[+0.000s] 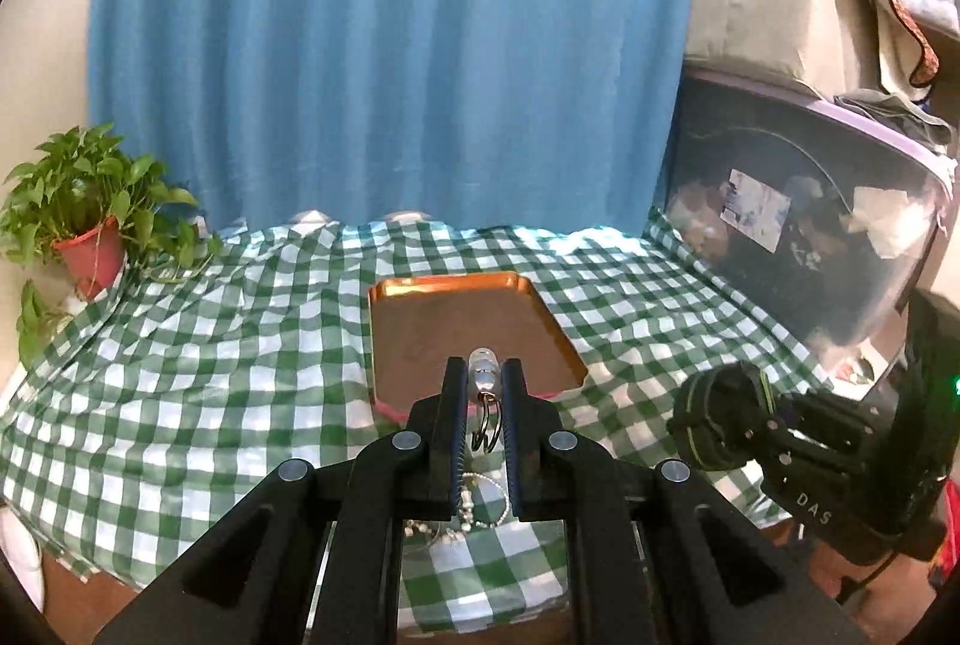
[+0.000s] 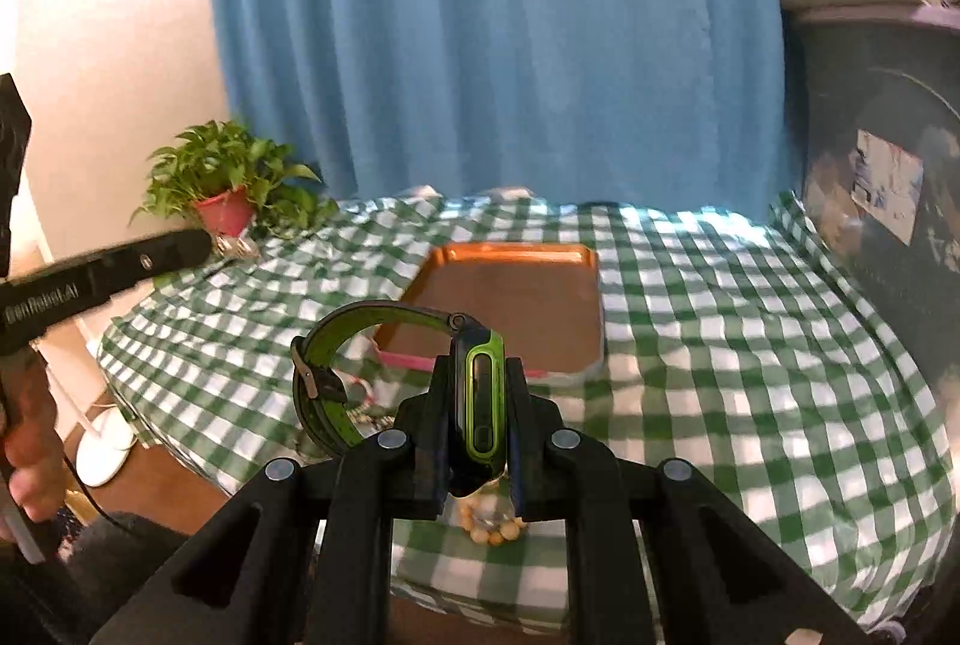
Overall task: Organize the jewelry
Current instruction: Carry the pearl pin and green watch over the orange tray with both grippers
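My left gripper is shut on a small silver pendant piece with a wire hook hanging below it, held above the near edge of the orange tray. A beaded silver chain lies on the cloth beneath it. My right gripper is shut on a black and green watch, its strap looping out to the left, held in front of the orange tray. A wooden bead bracelet lies on the cloth under it. The right gripper with the watch also shows in the left wrist view.
A green checked cloth covers the table. A potted plant stands at the back left. A blue curtain hangs behind. A dark storage bin with a box on top stands at the right. A pink band lies by the tray's near edge.
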Available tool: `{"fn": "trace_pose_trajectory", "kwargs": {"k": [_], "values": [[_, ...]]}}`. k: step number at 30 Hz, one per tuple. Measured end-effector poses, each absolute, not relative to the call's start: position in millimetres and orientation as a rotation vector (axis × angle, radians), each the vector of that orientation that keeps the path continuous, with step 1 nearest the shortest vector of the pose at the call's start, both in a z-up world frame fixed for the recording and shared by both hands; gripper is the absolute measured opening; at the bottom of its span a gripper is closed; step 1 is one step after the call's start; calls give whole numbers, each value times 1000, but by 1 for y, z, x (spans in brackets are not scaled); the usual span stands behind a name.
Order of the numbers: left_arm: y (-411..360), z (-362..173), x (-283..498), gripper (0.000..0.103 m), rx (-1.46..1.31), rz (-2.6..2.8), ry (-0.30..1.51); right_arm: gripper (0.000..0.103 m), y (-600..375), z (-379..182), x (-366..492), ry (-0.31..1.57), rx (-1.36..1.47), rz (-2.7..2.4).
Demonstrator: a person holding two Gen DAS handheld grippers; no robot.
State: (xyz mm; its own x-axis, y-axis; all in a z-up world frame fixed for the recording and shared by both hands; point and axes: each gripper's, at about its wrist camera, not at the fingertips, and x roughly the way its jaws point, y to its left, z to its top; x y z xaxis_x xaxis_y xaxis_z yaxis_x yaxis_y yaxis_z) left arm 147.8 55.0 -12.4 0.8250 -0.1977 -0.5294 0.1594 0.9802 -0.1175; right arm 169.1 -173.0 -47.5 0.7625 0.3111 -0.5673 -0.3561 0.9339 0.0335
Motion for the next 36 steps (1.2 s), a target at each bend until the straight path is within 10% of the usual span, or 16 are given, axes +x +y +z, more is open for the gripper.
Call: {"fn": "trace_pose_trajectory", "kwargs": {"k": [36], "values": [[18, -65, 281, 12, -144, -242, 469, 13, -184, -51, 307, 504, -50, 343]]}}
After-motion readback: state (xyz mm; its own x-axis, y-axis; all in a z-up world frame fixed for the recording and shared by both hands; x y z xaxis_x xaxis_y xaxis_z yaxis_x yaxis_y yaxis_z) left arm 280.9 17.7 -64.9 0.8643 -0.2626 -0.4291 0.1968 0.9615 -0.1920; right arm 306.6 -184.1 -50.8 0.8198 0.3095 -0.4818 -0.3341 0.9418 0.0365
